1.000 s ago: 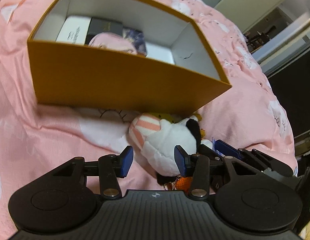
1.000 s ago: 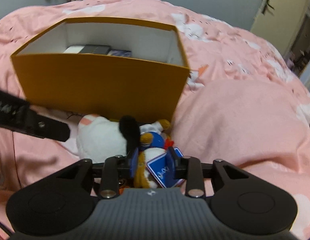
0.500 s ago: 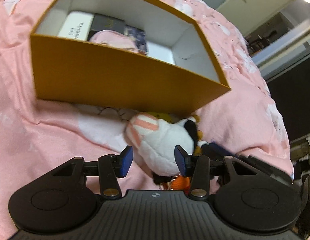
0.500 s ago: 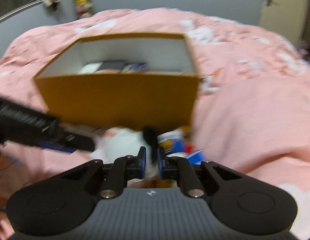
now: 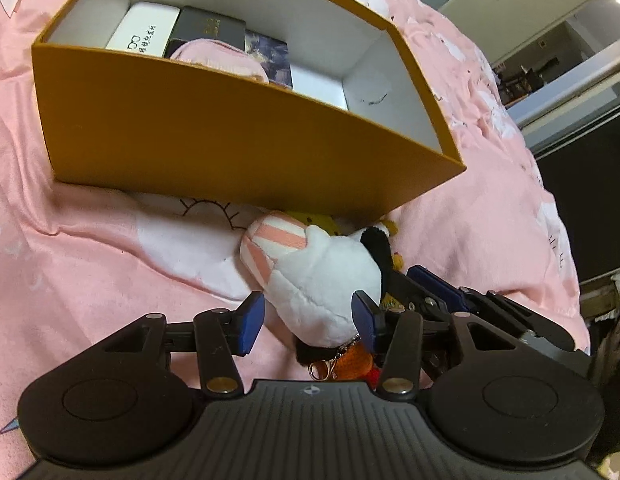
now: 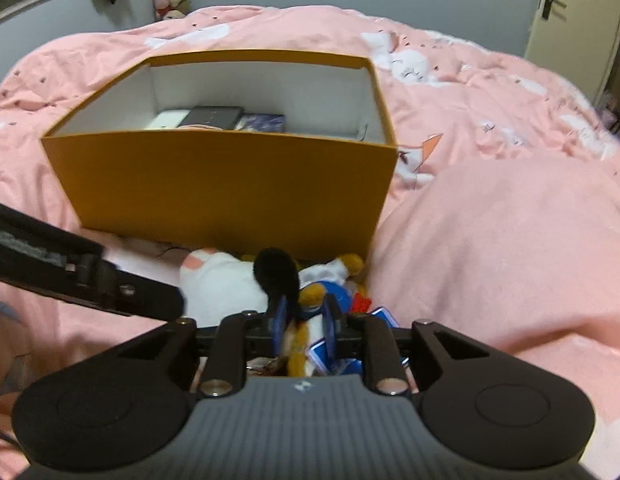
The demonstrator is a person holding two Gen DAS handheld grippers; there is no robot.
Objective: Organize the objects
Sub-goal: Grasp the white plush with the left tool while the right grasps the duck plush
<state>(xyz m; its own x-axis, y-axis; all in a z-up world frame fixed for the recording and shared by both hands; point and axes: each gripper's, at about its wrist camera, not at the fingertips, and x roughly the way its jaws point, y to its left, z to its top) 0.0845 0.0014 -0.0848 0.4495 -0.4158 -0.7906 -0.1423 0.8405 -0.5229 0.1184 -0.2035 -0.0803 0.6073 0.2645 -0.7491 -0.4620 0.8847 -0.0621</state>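
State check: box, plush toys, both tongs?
orange box: lid off, already holds small boxes
white plush: on bed, between open left tongs, ungripped
duck plush: gripped
right tongs: shut on duck plush

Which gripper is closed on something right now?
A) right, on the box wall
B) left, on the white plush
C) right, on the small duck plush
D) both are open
C: in the right wrist view the right gripper has its blue pads pinched on the small duck plush, while the left gripper stands wide open around the white plush, in front of the orange box.
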